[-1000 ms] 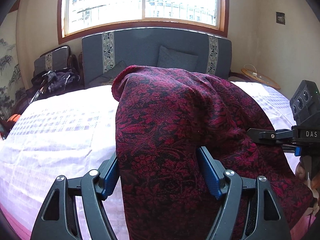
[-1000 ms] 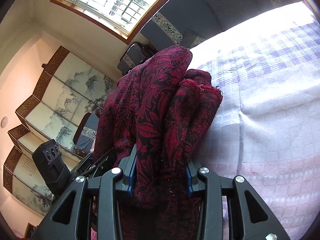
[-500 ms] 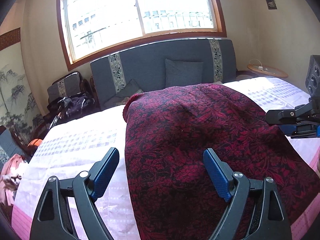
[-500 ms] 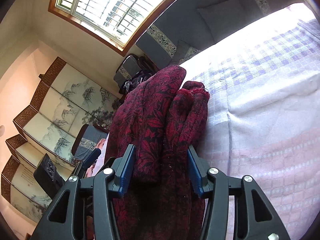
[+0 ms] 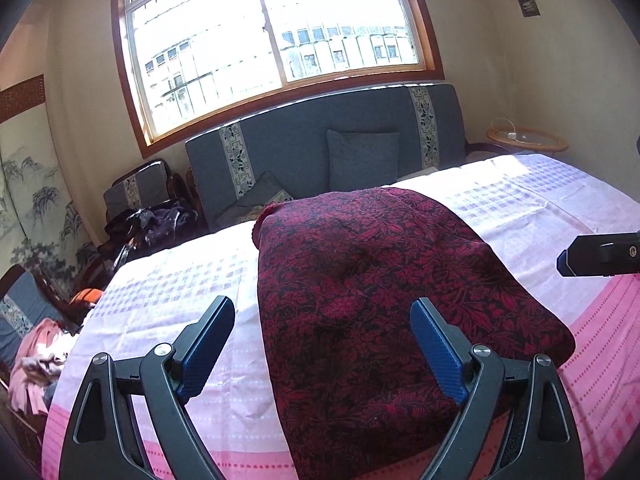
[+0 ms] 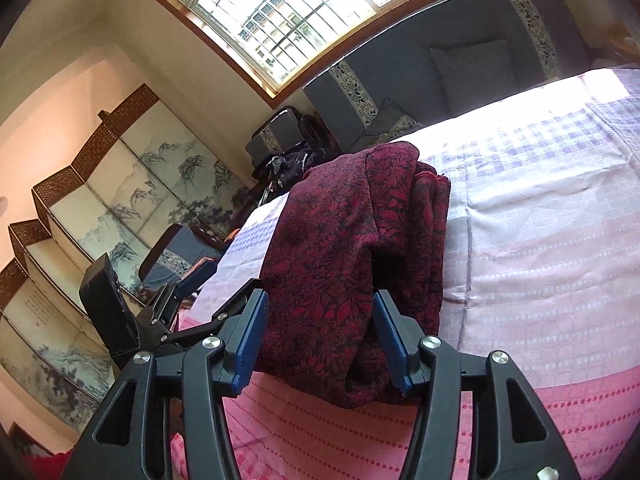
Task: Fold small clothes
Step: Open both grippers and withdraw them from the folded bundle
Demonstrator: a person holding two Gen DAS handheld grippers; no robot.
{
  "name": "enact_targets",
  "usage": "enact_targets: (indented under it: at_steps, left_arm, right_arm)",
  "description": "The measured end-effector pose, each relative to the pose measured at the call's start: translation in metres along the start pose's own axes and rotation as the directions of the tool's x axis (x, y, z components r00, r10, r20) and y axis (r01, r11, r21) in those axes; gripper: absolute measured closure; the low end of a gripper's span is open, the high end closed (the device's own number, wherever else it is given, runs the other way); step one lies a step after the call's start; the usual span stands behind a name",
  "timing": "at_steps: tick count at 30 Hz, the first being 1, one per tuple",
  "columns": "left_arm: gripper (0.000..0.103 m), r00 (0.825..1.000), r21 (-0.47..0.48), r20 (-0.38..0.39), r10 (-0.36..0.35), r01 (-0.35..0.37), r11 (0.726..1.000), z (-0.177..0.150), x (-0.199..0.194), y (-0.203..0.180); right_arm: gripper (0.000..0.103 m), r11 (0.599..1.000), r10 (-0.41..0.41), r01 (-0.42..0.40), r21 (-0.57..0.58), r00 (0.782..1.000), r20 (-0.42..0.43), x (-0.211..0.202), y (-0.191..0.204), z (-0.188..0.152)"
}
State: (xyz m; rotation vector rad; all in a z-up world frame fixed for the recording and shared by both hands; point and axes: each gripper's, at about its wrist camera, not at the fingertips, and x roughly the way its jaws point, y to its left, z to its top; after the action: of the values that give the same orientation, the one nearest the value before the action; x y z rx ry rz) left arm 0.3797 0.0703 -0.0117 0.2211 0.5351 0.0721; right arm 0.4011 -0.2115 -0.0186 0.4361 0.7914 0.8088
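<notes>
**Folded garment on bed; both grippers released**

Garment: dark red, floral-patterned, lying folded on the bed cover near its near edge. In the left wrist view it reads as a broad, flat panel running from the near edge toward the far side, with a rolled hem at its far left corner. In the right wrist view the folded layers are stacked, with a thicker bundle of folds along the right side and a dark gap between layers at the near end.

Left gripper: jaws wide apart and have just been opening. The garment's near portion lies between the blue pads, but neither pad presses on it; the left pad stands over bare cover, clear of the cloth.

Right gripper: jaws apart and have just been opening. The garment's near end sits between the pads. No pinch is visible; whether the pads brush the cloth cannot be told.

Surroundings: a grey sofa beyond the bed under a window; a painted folding screen at left; a pink cloth heap left of the bed.
</notes>
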Motion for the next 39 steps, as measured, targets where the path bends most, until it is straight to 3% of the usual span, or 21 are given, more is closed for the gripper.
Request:
enact_targets:
  at_steps: [5, 9, 14, 16, 19, 23, 28, 39]
  left_arm:
    - [0.010, 1.000, 0.028, 0.007, 0.007, -0.007, 1.000, -0.004, -0.016, -0.008]
    - [0.009, 1.000, 0.037, 0.001, -0.001, 0.001, 0.999, -0.010, -0.024, -0.015]
    - [0.009, 1.000, 0.072, -0.011, -0.008, 0.009, 0.997, -0.019, -0.030, -0.029]
    - [0.009, 1.000, 0.092, -0.012, -0.010, 0.011, 0.996, -0.021, -0.032, -0.035]
    - [0.009, 1.000, 0.122, -0.018, -0.009, 0.011, 0.992, -0.022, -0.031, -0.044]
    - [0.009, 1.000, 0.149, -0.022, -0.013, 0.016, 0.989, -0.023, -0.030, -0.055]
    - [0.009, 0.999, 0.184, -0.029, -0.018, 0.023, 0.983, -0.022, -0.024, -0.069]
    - [0.009, 0.995, 0.220, -0.014, -0.098, 0.098, 0.970, -0.022, -0.011, -0.084]
  right_arm:
    - [0.047, 1.000, -0.014, 0.014, -0.021, 1.000, 0.002, -0.013, 0.011, -0.024]
    - [0.047, 0.992, -0.104, 0.105, -0.071, 0.994, 0.017, -0.019, 0.020, -0.045]
    - [0.047, 0.948, -0.293, 0.293, -0.128, 0.956, 0.016, -0.016, 0.014, -0.065]
    - [0.047, 0.934, -0.332, 0.332, -0.132, 0.943, 0.020, -0.017, 0.010, -0.070]
    - [0.043, 0.893, -0.423, 0.423, -0.153, 0.905, 0.032, -0.016, 0.005, -0.074]
    - [0.035, 0.859, -0.488, 0.489, -0.153, 0.872, 0.050, -0.018, -0.006, -0.077]
    - [0.031, 0.839, -0.529, 0.529, -0.125, 0.848, 0.040, -0.018, -0.021, -0.077]
    - [0.027, 0.884, -0.467, 0.467, -0.001, 0.884, 0.025, -0.027, -0.042, -0.074]
